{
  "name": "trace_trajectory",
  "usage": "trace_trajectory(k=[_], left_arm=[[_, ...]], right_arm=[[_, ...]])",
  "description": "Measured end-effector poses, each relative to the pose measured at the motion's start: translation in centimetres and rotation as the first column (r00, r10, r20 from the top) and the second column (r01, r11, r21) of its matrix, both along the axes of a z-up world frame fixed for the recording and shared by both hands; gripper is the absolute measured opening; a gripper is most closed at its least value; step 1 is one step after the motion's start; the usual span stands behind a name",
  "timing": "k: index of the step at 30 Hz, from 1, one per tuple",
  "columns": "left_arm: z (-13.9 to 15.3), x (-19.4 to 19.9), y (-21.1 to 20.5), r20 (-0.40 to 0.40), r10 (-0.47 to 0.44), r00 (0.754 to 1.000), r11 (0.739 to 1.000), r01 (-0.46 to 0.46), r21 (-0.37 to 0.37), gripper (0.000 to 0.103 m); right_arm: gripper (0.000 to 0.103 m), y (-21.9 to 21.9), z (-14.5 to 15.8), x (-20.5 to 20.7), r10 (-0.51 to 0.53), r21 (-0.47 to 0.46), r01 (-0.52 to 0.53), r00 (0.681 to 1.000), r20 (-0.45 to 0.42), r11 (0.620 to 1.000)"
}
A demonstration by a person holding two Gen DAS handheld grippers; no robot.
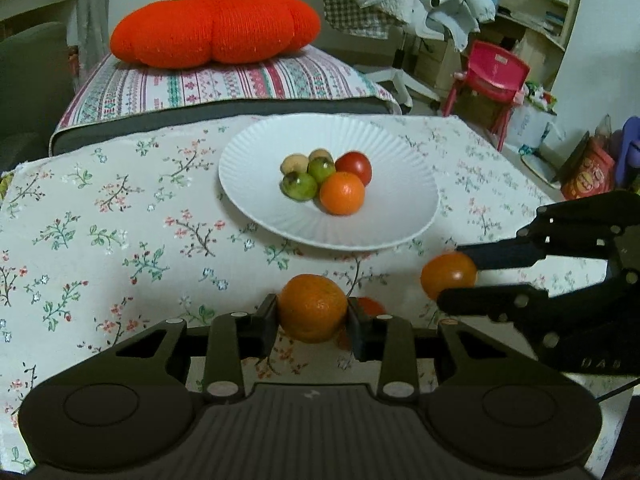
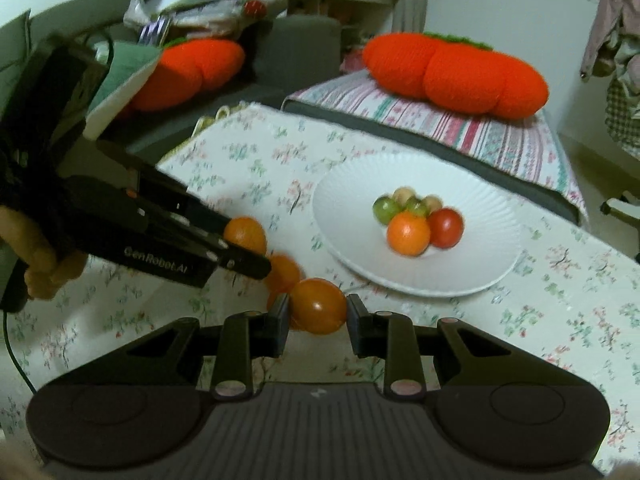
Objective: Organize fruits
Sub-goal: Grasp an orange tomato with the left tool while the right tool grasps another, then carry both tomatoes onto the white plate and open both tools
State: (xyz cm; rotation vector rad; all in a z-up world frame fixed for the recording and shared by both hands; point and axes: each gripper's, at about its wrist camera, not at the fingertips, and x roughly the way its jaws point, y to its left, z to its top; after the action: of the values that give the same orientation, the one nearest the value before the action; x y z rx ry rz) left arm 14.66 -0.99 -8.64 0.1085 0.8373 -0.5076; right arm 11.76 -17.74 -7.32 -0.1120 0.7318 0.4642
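Observation:
A white plate (image 1: pixel 248 152) on the flowered cloth holds an orange (image 1: pixel 342 193), a red tomato (image 1: pixel 354 166) and several small green and brown fruits. My left gripper (image 1: pixel 313 317) is shut on an orange (image 1: pixel 312 307) just above the cloth, in front of the plate. My right gripper (image 2: pixel 318 312) is shut on an orange-red tomato (image 2: pixel 318 305); it shows in the left wrist view (image 1: pixel 448 276) at the right. Another small orange-red fruit (image 2: pixel 284 274) lies on the cloth between the two grippers. The plate (image 2: pixel 480 272) lies ahead and right in the right wrist view.
Behind the table a striped cushion (image 1: pixel 224 84) carries an orange knitted pumpkin pillow (image 1: pixel 216 34). A second pumpkin pillow (image 2: pixel 188 70) lies at the left. A red child's chair (image 1: pixel 492 76) and snack bags (image 1: pixel 588 172) stand at the right.

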Motion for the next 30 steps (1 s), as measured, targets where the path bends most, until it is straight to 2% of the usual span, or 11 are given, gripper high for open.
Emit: trace_trajectory(k=[7,16,30], left_arm=[[1.2,0.3,-0.4,0.033,0.019,0.999,0.999,-0.018,-0.035,0.013],[1.5,2.0,-0.7,0.046,0.059,0.997,0.997,-0.056,-0.053,0.013],[0.3,4.1,-2.9,0.063,0.033,0.997,0.999,-0.031,-0.024,0.013]], right_arm=[[0.027,-1.9,1.3,1.0,-0.080,0.041,0.078,0.996,0.044,0.996],[0.027,-3.3,1.7,1.9,-0.165,0.060,0.160,0.983,0.078,0.985],[0.027,-3.7,0.3,4.2,-0.222,0.069,0.219,0.974,0.044,0.973]])
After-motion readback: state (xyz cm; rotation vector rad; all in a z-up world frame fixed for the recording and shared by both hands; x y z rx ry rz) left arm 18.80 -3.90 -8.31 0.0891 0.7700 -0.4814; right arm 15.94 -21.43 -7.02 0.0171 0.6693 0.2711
